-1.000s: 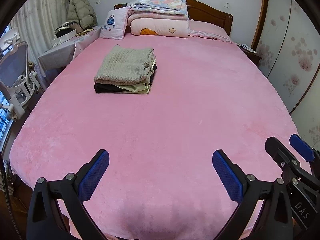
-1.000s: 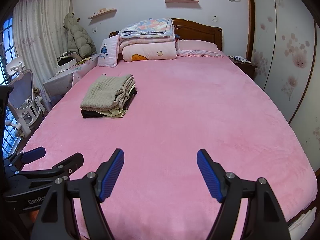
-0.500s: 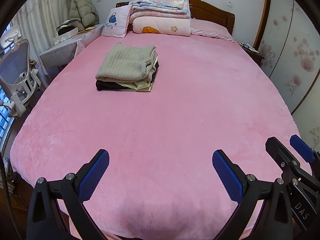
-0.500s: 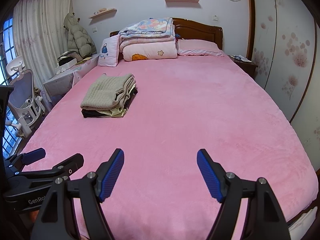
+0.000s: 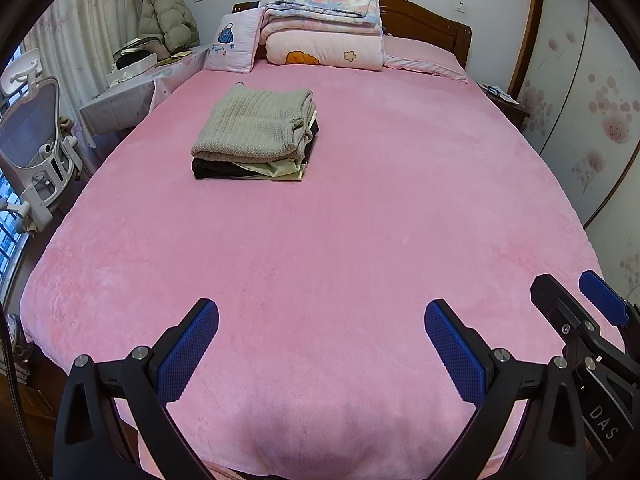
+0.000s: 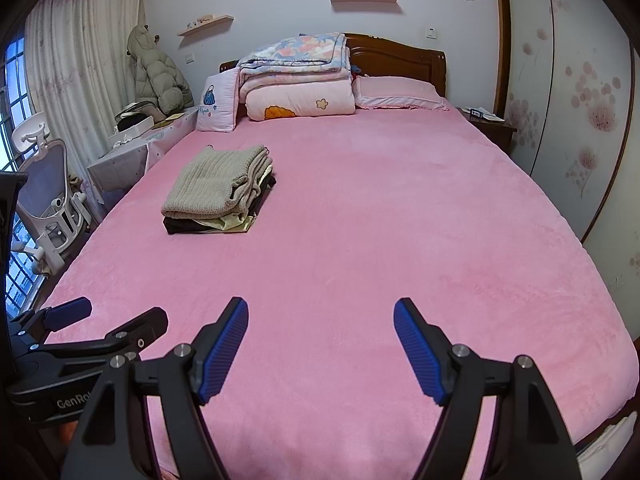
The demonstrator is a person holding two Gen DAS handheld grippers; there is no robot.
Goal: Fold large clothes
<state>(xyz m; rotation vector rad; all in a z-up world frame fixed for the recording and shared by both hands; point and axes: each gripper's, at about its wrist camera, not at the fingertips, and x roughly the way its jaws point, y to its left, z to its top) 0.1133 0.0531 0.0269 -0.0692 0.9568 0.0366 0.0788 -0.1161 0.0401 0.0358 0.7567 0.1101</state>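
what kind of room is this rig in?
A home bedroom, most likely: a large bed with a pink cover, a wooden headboard with folded quilts piled against it, and a stack of folded clothes on the bed.

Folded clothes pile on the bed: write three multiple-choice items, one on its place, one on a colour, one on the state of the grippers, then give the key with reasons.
1. Where does the pile of folded clothes lie on the pink bed?
A. At the foot, between the grippers
B. Toward the head, on the side by the desk
C. On the pillows

2. What colour is the knit sweater on top?
A. Beige-grey
B. Red
C. Navy

3. How do the left gripper and right gripper stand?
A. Both shut on cloth
B. One holds the sweater
C. Both open, holding nothing

Key: B, the pile sits far from the grippers, near the desk side; A, the top knit is beige-grey; C, only bare blanket shows between each pair of blue pads.
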